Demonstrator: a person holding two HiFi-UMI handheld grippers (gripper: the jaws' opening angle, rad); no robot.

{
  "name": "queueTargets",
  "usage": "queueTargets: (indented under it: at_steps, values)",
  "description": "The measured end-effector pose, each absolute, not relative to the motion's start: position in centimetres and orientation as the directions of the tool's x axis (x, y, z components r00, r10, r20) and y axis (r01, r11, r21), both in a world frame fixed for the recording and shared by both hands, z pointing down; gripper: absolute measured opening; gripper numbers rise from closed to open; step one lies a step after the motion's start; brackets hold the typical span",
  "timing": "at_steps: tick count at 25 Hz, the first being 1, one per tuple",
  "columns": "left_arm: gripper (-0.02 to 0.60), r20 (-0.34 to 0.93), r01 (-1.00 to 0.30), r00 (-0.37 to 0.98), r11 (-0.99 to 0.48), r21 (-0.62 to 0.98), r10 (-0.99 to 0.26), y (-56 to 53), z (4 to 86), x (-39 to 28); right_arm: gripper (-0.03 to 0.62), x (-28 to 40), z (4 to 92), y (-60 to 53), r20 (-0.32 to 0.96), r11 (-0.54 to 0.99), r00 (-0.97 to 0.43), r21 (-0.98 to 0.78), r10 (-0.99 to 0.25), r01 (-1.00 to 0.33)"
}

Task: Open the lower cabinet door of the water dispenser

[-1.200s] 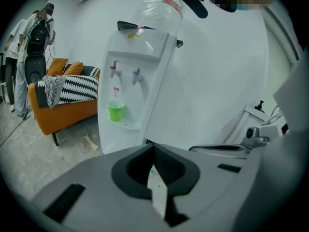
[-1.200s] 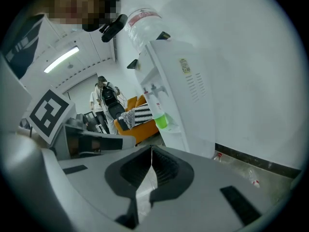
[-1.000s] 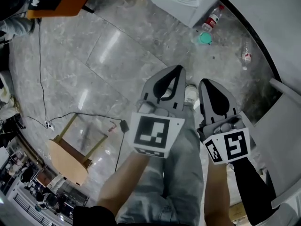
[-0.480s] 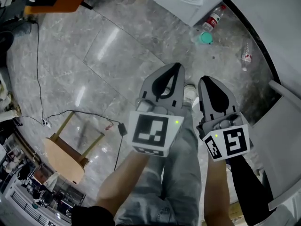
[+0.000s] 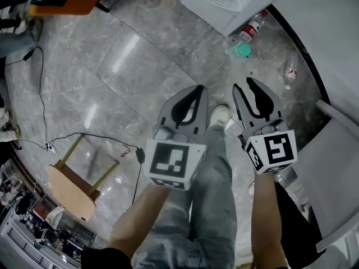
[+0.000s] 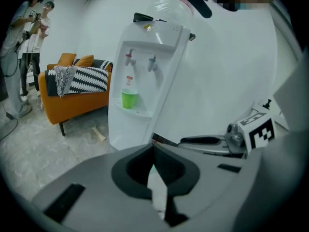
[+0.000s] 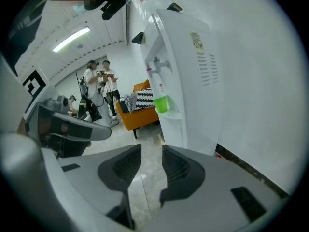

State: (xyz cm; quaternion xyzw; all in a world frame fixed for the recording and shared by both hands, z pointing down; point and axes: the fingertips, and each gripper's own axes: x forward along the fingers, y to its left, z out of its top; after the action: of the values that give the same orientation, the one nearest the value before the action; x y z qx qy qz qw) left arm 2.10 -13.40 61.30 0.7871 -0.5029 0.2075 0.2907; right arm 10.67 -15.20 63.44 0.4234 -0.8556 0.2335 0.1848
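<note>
The white water dispenser [image 6: 145, 76] stands against the wall with a green cup [image 6: 128, 99] on its tray; in the head view only its top edge [image 5: 216, 1] shows. Its lower front panel [image 6: 124, 129] sits flush under the tray, partly hidden by my left gripper's body. My left gripper [image 5: 199, 88] [image 6: 154, 145] hangs in the air well short of it, shut on nothing. My right gripper [image 5: 243, 86] [image 7: 152, 146] is beside it, its jaws opening with only floor between them. The dispenser [image 7: 186, 66] also shows in the right gripper view.
An orange sofa [image 6: 72, 88] with a striped throw stands left of the dispenser, and people [image 7: 99, 88] stand behind it. A plastic bottle [image 5: 251, 26] and a teal lid [image 5: 243, 49] lie on the floor. A wooden stool [image 5: 73, 184] and a cable [image 5: 95, 136] are at the left.
My right gripper's jaws, shut in the earlier frames, now stand apart. Both grippers have sunk a little, and the left one has drifted leftward in the head view.
</note>
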Motion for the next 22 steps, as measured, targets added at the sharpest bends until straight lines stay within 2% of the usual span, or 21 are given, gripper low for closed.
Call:
queueTargets:
  at_steps: [12,16,22]
  values:
    - [0.011,0.615,-0.899,0.437,-0.343,0.272,-0.657,-13.4,61.6,2.9,0.176,12.0,66.4,-22.3,0.54,0.587,-0.563,-0.149,-0.626,-0.796]
    - [0.011,0.624,-0.901,0.433,-0.34,0.271,-0.65,-13.3,62.3,2.8,0.219,12.3,68.2,-23.8,0.566,0.604,-0.555,-0.122,-0.61,-0.788]
    - [0.011,0.629,-0.9,0.434,-0.339,0.273,-0.645,-13.3,63.2,2.5,0.239,12.9,70.7,-26.5,0.603,0.614,-0.534,-0.091,-0.592,-0.784]
